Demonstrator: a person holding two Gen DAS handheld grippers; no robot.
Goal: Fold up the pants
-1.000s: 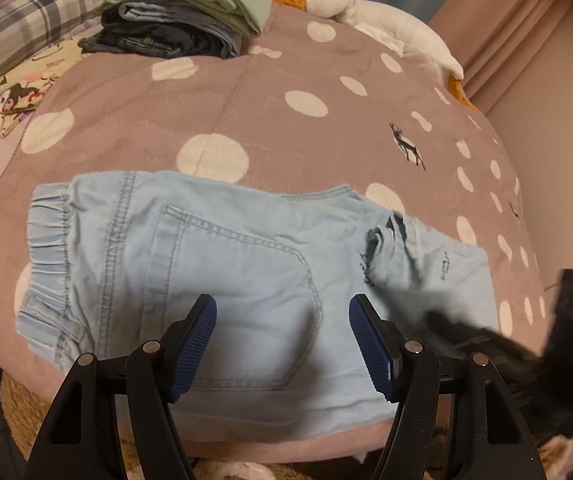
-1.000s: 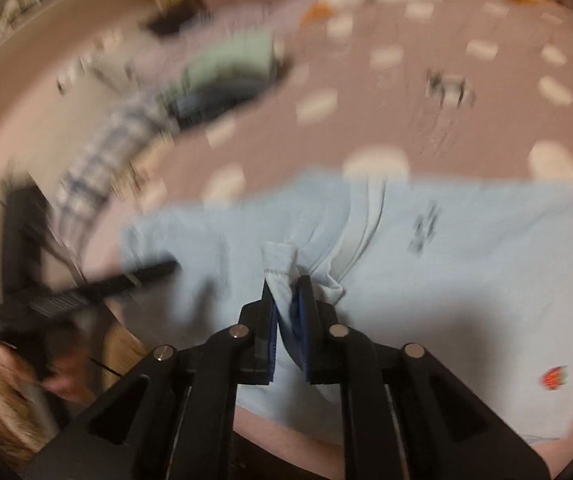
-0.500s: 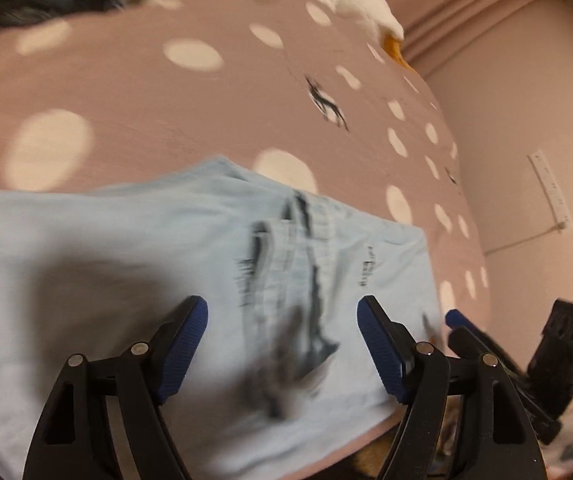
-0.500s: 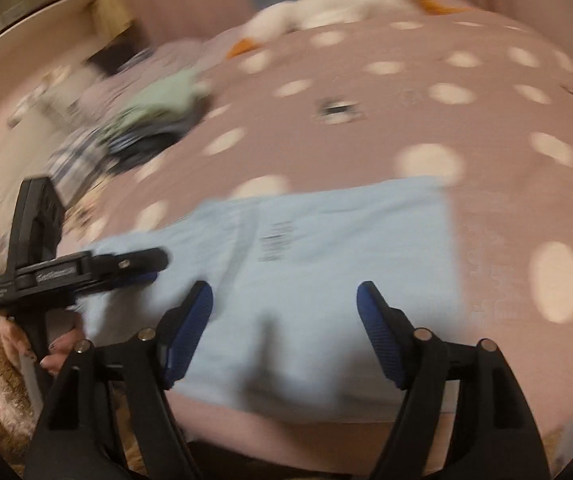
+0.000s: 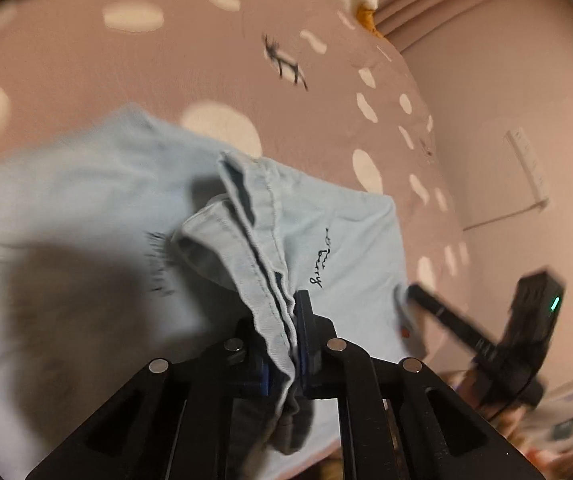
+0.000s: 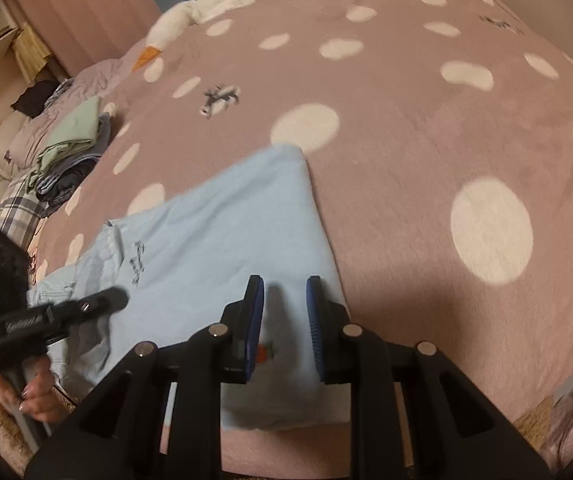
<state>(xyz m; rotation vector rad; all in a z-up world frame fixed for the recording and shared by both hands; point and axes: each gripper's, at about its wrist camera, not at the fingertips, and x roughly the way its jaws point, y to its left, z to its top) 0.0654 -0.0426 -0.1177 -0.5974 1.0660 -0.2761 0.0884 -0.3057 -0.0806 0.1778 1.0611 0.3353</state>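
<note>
A pink bedspread [image 6: 406, 128] with pale dots carries everything here, and the light-blue pants [image 6: 222, 232] lie flat across its near edge, already doubled into a broad rectangle with a folded stack of clothes [image 6: 70, 152] well apart at the far left. The step in hand looks like the gathering of the hem end for another fold across the length. The left gripper [image 5: 286, 344] is clamped tight on a bunched, layered hem of the pants [image 5: 254, 240], the cloth rising in ridges from between its pads — a firm pinch, by the look of it. The right gripper [image 6: 284, 328] hangs over the near corner, beside a small strawberry patch [image 6: 266, 352]; its jaws are closing, narrow now, with the cloth under the gap but no fold seen pinched between the pads. Next, I judge, the right must bite the same edge before both lift together — otherwise the layers may slide and the fold go crooked.
</note>
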